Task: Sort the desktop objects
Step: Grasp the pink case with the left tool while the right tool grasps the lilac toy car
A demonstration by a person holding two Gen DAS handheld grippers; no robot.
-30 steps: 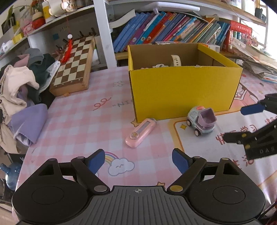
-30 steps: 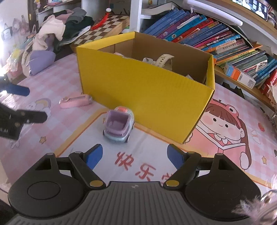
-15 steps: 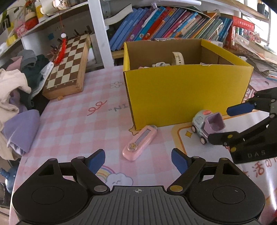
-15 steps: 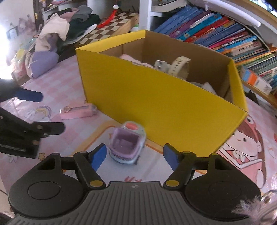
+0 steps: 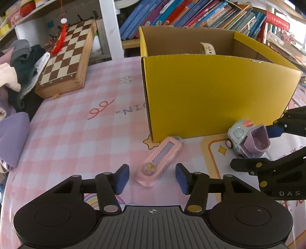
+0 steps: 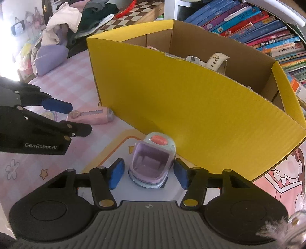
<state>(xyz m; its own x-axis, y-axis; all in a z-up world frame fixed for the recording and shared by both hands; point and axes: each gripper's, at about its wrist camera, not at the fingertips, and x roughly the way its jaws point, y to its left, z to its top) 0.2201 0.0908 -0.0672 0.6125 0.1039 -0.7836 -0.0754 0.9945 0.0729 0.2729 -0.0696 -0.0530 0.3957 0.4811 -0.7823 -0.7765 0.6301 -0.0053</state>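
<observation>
In the left wrist view a heap of clothes (image 5: 13,63) fills the upper left edge, and a folded chessboard (image 5: 67,55) lies just right of it on the pink checked tablecloth (image 5: 63,134). At lower centre the left gripper (image 5: 152,179) has just been closing; its blue pads (image 5: 122,178) stand either side of the near end of a pink utility knife (image 5: 159,161) with a gap on both sides, so nothing is clamped. The knife lies slantwise, its far tip close to the lower left corner of the yellow cardboard box (image 5: 216,95), which takes up the upper right of the frame. The box is open-topped, and a cream watch strap (image 5: 207,48) shows over its near wall; what else is inside cannot be made out here. Bare cloth runs left of the box as far as the chessboard. Books (image 5: 191,15) line the shelf behind. In the right wrist view the right gripper (image 6: 148,175), also just closing, brackets a small toy truck (image 6: 152,162) at lower centre, pads near its sides but apart from them. The truck stands just in front of the box's near wall, with little room between the two.
</observation>
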